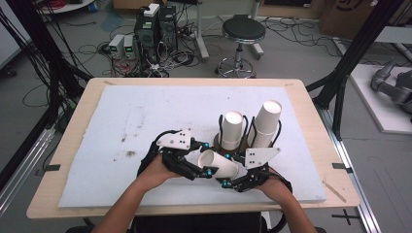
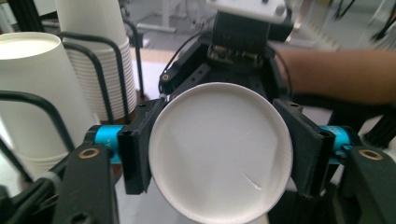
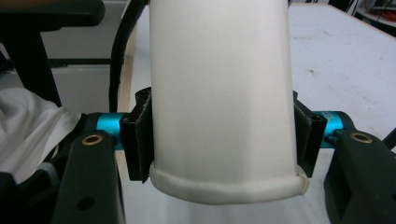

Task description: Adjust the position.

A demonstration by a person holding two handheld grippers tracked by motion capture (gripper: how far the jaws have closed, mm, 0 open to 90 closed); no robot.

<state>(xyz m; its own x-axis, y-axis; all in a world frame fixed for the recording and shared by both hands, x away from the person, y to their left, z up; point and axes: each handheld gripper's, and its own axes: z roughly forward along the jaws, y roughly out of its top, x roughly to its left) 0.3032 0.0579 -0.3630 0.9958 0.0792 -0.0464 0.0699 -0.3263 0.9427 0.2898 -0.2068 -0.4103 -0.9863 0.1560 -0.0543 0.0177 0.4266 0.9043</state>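
Observation:
A white paper cup [image 1: 221, 166] lies on its side above the white mat, held between both grippers. My left gripper [image 1: 203, 164] is shut on its base end; in the left gripper view the round cup bottom [image 2: 219, 154] sits pressed between the two black pads [image 2: 135, 154]. My right gripper [image 1: 232, 178] grips the rim end. In the right gripper view the cup wall [image 3: 219, 93] rises away from the camera, with its rolled rim [image 3: 226, 189] nearest and the pads [image 3: 140, 140] against both sides.
Two tall stacks of white cups [image 1: 232, 128] [image 1: 267, 121] stand in a black wire holder [image 1: 250, 128] just behind the grippers, also the stacks [image 2: 32, 98] in the left gripper view. A white mat [image 1: 145, 116] covers the wooden table [image 1: 77, 116]. A stool [image 1: 243, 31] stands beyond.

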